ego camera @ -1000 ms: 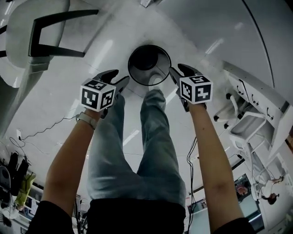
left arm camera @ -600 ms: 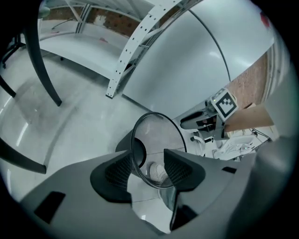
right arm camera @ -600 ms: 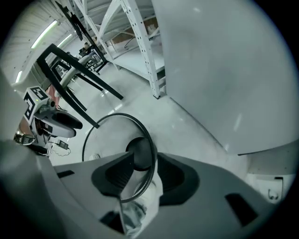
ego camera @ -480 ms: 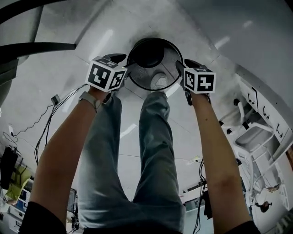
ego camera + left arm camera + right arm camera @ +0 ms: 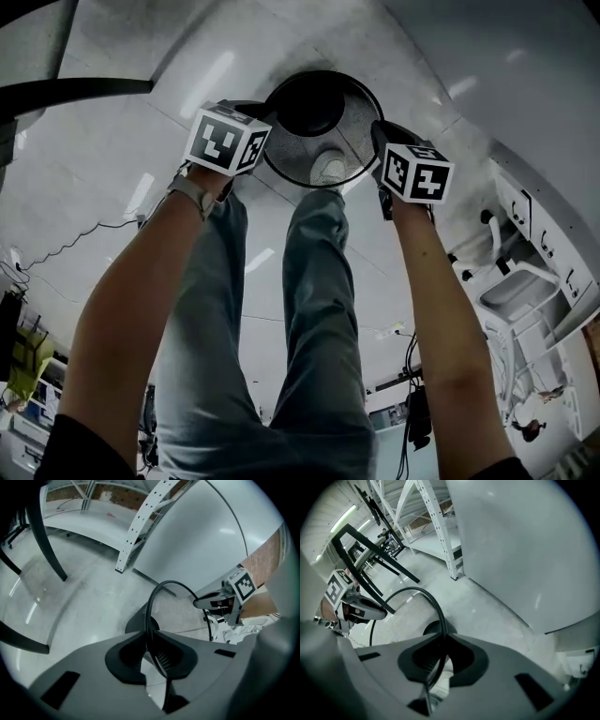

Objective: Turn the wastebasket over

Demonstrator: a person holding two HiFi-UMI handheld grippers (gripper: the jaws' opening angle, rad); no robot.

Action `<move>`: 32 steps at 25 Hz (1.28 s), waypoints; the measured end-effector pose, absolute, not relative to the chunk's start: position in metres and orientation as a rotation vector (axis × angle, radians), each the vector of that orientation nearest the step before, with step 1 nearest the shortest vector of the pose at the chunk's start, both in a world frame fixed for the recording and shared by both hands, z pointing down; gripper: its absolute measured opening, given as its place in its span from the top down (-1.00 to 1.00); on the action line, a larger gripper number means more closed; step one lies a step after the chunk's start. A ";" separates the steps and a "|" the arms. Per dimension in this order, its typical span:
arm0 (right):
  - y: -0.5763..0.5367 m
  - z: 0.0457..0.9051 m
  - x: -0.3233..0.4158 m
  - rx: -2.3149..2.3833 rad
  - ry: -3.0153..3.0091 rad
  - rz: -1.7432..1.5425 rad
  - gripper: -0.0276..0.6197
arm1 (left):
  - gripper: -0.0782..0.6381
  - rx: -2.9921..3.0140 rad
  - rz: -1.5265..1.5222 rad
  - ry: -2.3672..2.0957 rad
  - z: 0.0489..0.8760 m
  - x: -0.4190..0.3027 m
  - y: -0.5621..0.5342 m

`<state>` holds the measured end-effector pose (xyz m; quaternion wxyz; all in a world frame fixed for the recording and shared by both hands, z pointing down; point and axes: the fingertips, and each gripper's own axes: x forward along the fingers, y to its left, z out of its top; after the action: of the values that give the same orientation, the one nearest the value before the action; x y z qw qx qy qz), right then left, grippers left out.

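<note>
Round black wire-mesh wastebasket (image 5: 351, 141): I judge it light, stiff | my left tongs (image 5: 150, 644) and right tongs (image 5: 439, 654) closing, pinching opposite rim sides.

I log a black round wire-mesh wastebasket (image 5: 359, 127) with a solid black rim. Pale grey glossy floor (image 5: 122, 150). Person's light blue jeans (image 5: 314, 309), white shoe (image 5: 328, 169). Left gripper (image 5: 149, 637) and right gripper (image 5: 440, 641): grey shells, black fingers (image 5: 125, 657) closing on that rim, black-and-white square-marker cubes.
</note>
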<state>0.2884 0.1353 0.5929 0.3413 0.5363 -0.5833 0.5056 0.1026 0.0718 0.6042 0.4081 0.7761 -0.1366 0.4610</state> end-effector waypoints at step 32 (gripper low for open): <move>0.190 0.652 0.144 0.945 -1.814 0.878 0.37 | 0.58 2.240 1.375 -0.374 0.666 -0.025 0.111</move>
<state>0.1444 0.1901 0.6523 0.4420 0.3810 -0.7310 0.3538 -0.0246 0.1110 0.6655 0.2410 0.8188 -0.1368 0.5028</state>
